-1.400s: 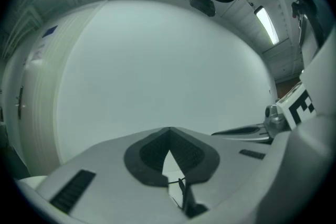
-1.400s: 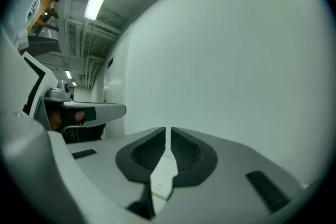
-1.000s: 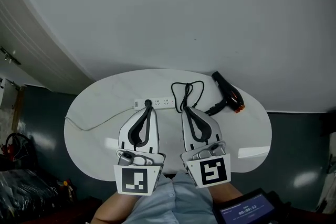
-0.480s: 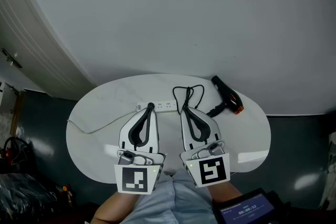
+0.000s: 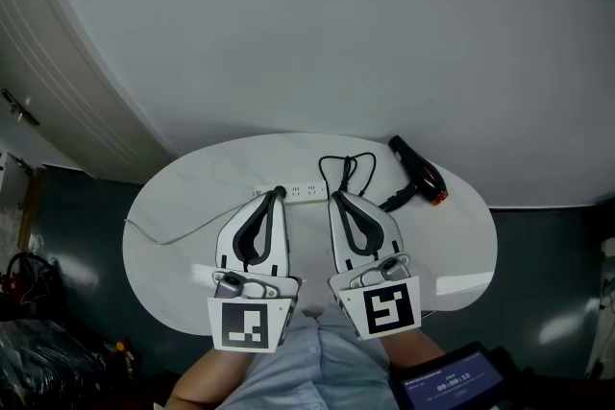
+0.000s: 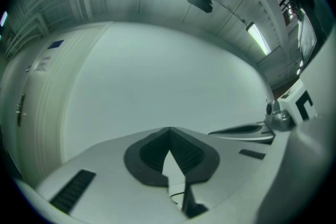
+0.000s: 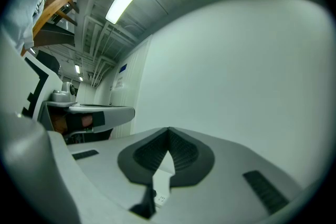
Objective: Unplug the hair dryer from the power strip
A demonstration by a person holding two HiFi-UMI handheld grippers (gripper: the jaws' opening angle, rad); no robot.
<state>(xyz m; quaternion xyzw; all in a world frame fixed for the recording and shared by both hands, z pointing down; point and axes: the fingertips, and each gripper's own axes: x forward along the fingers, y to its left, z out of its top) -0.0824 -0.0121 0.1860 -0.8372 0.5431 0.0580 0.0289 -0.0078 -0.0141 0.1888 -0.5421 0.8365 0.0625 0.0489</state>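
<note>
Here, the left gripper (image 5: pixel 279 194) and right gripper (image 5: pixel 334 198) are hovering side by side, jaws closed on nothing, pointing at the power strip (image 5: pixel 303 193) just ahead. Beyond it the cord (image 5: pixel 346 170) is looping. The hair dryer (image 5: pixel 420 173) is lying farther right on the table (image 5: pixel 183 250).

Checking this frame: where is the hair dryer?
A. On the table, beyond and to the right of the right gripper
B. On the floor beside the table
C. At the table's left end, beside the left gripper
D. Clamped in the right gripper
A: the hair dryer lies on the table near its far right edge, apart from the right gripper, whose jaws are together on nothing.
</note>
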